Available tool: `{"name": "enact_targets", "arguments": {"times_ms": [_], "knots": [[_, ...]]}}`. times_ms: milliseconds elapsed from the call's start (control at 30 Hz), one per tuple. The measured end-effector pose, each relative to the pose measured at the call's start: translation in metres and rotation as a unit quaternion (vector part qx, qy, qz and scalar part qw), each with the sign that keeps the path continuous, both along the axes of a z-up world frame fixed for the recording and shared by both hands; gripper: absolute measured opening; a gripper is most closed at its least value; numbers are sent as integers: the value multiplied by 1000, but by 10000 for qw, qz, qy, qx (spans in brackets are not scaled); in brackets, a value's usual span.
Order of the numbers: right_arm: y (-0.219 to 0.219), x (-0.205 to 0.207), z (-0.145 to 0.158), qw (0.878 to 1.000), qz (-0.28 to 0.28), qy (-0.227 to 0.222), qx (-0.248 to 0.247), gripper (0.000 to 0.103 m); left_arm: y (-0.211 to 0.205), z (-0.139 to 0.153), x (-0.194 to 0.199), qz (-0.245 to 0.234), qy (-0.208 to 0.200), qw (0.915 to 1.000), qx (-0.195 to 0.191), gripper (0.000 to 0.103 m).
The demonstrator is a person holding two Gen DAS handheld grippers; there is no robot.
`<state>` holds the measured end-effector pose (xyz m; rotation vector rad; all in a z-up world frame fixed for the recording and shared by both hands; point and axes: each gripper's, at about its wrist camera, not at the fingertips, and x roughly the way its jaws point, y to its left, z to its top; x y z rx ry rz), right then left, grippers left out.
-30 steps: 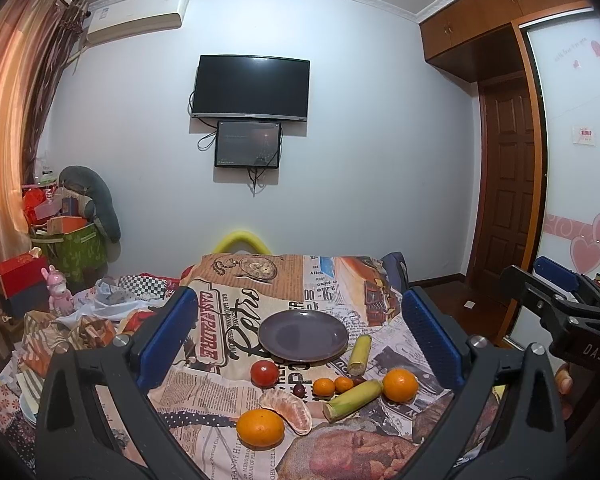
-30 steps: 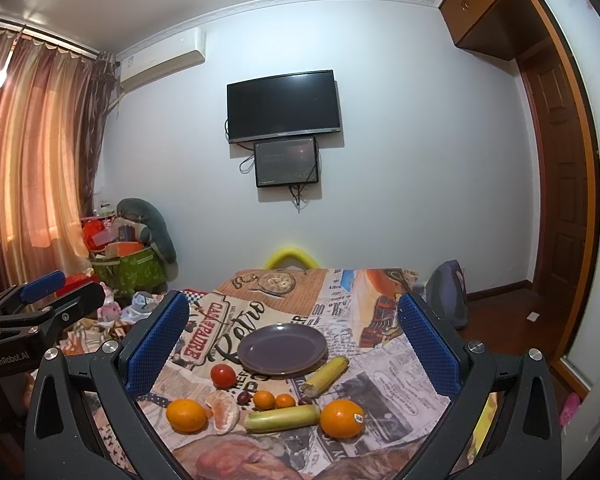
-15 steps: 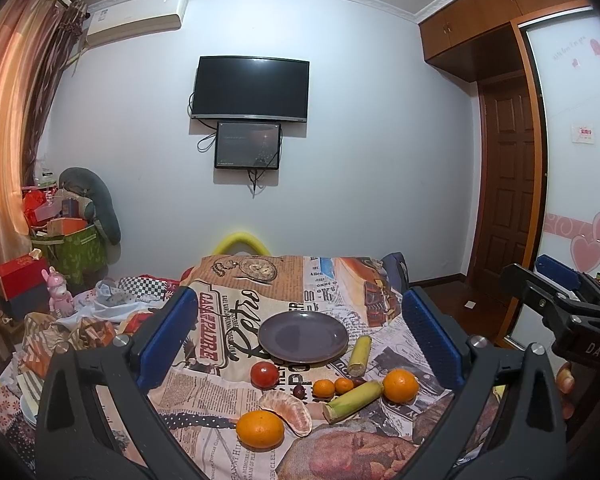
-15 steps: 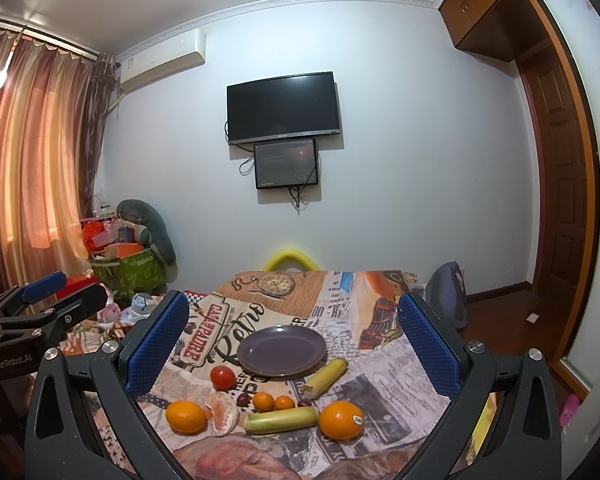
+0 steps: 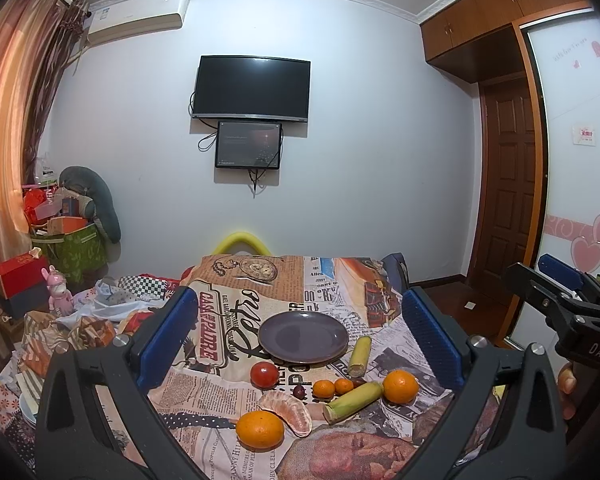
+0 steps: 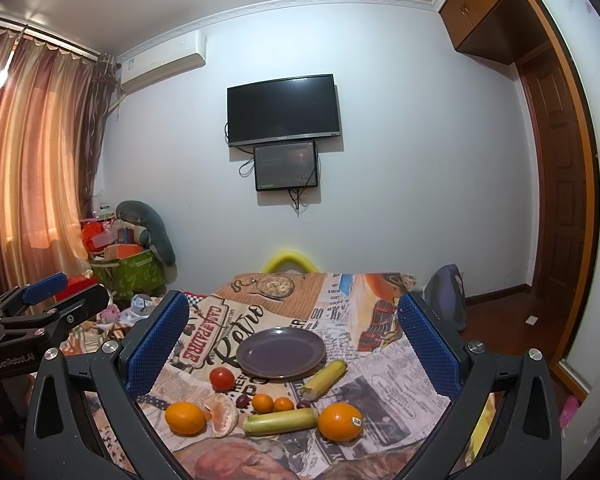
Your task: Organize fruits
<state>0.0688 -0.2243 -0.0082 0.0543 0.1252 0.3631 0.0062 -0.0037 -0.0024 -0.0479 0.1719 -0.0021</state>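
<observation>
Purple and round, one empty plate [image 6: 281,353] sits near the middle of a table covered by a newspaper-print cloth [image 6: 384,384], with all the fruit lying on the cloth on the plate's near side. Two pale green sugarcane pieces are there: one [image 6: 324,373] lies just beside the plate's right rim, its long axis running from near-left to far-right, and the other [image 6: 281,421] lies nearer, almost straight left to right. Two large oranges rest at the near edge of the group, one at the left [image 6: 185,417] and one at the right [image 6: 340,421], the right one with a small sticker. A peeled orange section [image 6: 221,413] touches the left orange. One red tomato [image 6: 222,379] sits near the plate's left rim. Two small mandarins [image 6: 273,403] sit side by side in the middle, with two small dark fruits beside them, too small to identify. The left gripper [image 5: 300,344] and the right gripper [image 6: 293,342] both hover above the near edge of the table, jaws spread wide apart, holding nothing. A dark television [image 6: 283,109] hangs on the far wall.
</observation>
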Motion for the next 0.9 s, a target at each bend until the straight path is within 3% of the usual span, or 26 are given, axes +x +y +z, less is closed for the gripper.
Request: {"name": "enact_targets", "arguments": {"times_ms": [900], "knots": [[6,3,-8,10000,-34,42,-47,103,8,-3,5,-56,37,10000,-33,103]]}}
